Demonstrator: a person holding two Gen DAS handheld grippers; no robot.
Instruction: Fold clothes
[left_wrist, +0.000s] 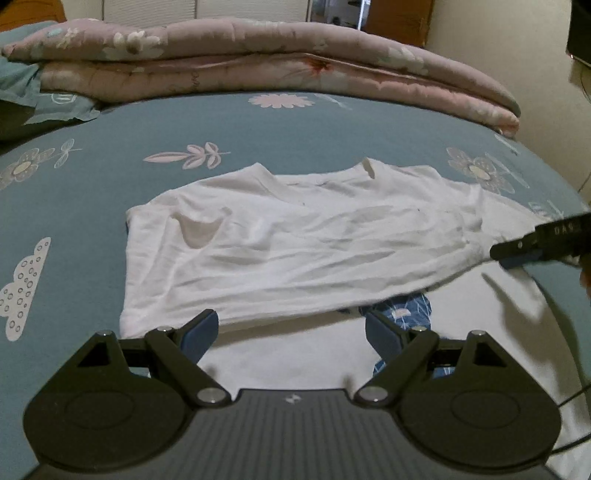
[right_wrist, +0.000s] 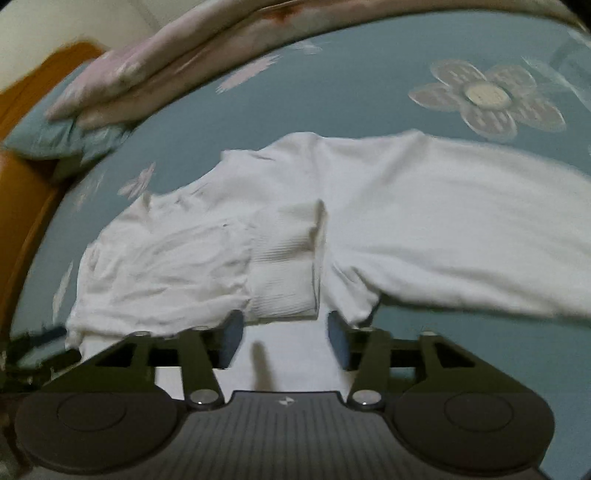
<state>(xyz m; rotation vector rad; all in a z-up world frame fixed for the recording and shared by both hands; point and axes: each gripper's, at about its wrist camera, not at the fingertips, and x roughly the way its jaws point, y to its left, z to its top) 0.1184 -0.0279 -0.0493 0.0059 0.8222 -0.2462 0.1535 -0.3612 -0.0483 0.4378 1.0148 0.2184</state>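
Observation:
A white long-sleeved top lies spread on the bed, part of it folded over a lower white layer. My left gripper hangs open and wide over the garment's near edge, with nothing between its pads. A finger of the right gripper reaches in at the right edge, over the sleeve end. In the right wrist view the same top is blurred. Its ribbed cuff lies just ahead of my right gripper, whose jaws stand apart and do not press on the cloth.
The bed has a blue flowered sheet. A folded pink floral quilt lies along the far side, with a blue pillow at the far left. A dark blue patterned cloth peeks out under the top. A wooden headboard borders the bed.

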